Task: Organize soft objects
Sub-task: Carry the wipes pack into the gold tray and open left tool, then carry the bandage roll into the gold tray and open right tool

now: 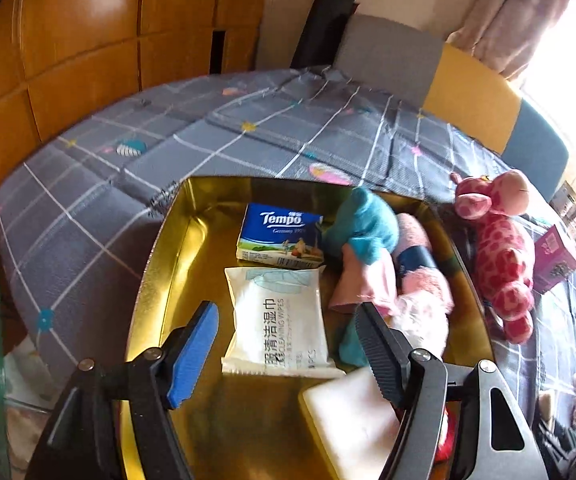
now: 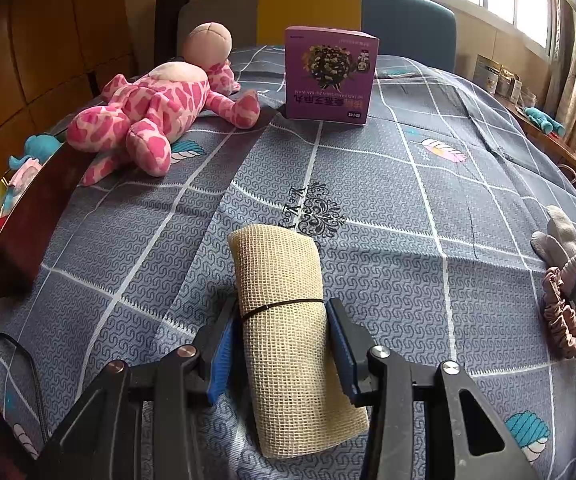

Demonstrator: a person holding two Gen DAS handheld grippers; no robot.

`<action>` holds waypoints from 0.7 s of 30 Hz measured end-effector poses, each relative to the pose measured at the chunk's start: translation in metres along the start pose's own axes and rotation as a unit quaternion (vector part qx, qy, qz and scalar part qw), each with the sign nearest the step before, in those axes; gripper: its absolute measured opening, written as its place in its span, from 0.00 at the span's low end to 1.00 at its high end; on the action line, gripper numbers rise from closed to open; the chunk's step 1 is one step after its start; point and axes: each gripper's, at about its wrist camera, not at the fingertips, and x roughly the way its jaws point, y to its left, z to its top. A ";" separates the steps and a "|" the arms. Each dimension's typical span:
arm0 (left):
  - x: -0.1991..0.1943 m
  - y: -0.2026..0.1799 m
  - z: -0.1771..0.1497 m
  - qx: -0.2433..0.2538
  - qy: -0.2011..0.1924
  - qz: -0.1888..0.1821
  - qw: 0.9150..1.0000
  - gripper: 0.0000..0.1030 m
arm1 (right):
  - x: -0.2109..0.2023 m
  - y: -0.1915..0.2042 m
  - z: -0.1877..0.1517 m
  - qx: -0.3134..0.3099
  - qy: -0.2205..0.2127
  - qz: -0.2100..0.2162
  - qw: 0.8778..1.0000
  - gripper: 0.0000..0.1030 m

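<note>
We see the mesh roll [image 2: 288, 332] lying on the bed [image 2: 428, 216], bound by a black tie. The right gripper [image 2: 282, 354] has its jaws set against both sides of the roll, clamped on it. Beyond the roll lie a pink giraffe [image 2: 156, 112] and an upright purple box [image 2: 330, 74]; right of the roll lie a glove [image 2: 570, 258] and a scrunchie [image 2: 564, 320]. Left of the roll stands the gold tin [image 1: 176, 248]. The left gripper [image 1: 288, 354] hangs over the tin, jaws apart and empty. The tin holds a tissue pack [image 1: 282, 236], wipes [image 1: 282, 320], a teal cloth [image 1: 366, 222] and a white block [image 1: 352, 416].
</note>
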 end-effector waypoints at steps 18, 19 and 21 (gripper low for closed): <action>-0.062 -0.030 -0.034 0.046 -0.041 -0.021 0.998 0.72 | -0.002 0.001 -0.001 -0.006 -0.002 -0.007 1.000 0.42; -0.064 -0.031 -0.036 0.048 -0.040 -0.022 0.998 0.72 | -0.003 0.001 -0.001 -0.006 -0.002 -0.007 1.000 0.42; -0.064 -0.034 -0.040 0.050 -0.038 -0.024 0.998 0.72 | -0.003 0.001 -0.001 -0.006 -0.003 -0.007 1.000 0.42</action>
